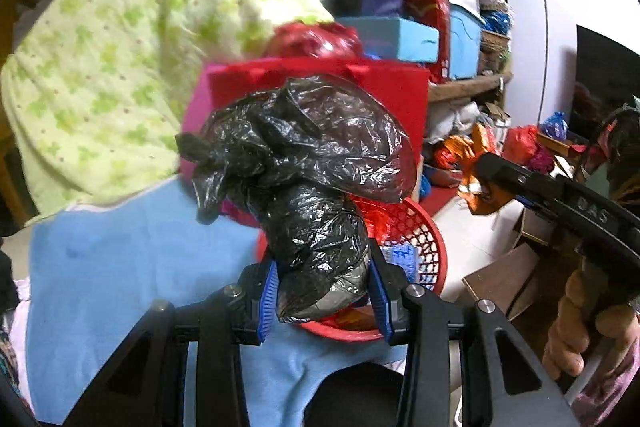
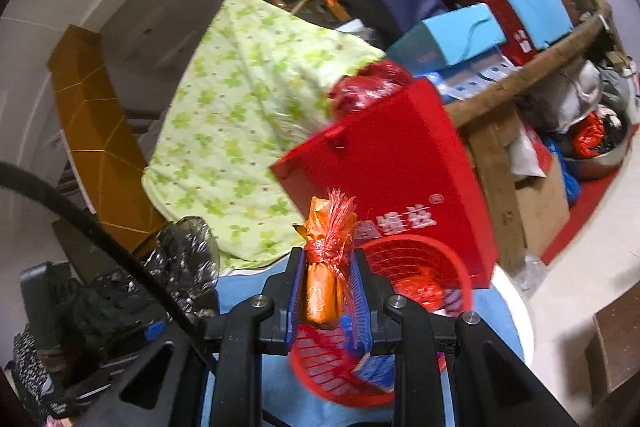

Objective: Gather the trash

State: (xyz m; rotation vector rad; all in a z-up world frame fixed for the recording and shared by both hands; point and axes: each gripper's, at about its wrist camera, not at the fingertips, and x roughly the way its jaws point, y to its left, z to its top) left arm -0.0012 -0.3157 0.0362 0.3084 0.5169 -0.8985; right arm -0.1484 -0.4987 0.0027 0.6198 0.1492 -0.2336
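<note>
My left gripper (image 1: 324,297) is shut on a crumpled black plastic bag (image 1: 304,163) and holds it above a red mesh basket (image 1: 424,247). My right gripper (image 2: 326,301) is shut on an orange wrapper with red netting (image 2: 326,267), held just over the same red basket (image 2: 452,259). The basket holds red and blue scraps. In the left wrist view the right gripper (image 1: 490,183) shows at the right with the orange wrapper (image 1: 478,197) in it. The black bag (image 2: 180,259) also shows at the lower left of the right wrist view.
The basket rests on a light blue cloth (image 1: 120,275). A red paper bag (image 2: 400,171) stands just behind it, and a green-patterned quilt (image 2: 240,123) lies to the left. Boxes and bags crowd a wooden shelf (image 2: 520,83) behind. Cardboard boxes (image 1: 508,275) sit on the floor at right.
</note>
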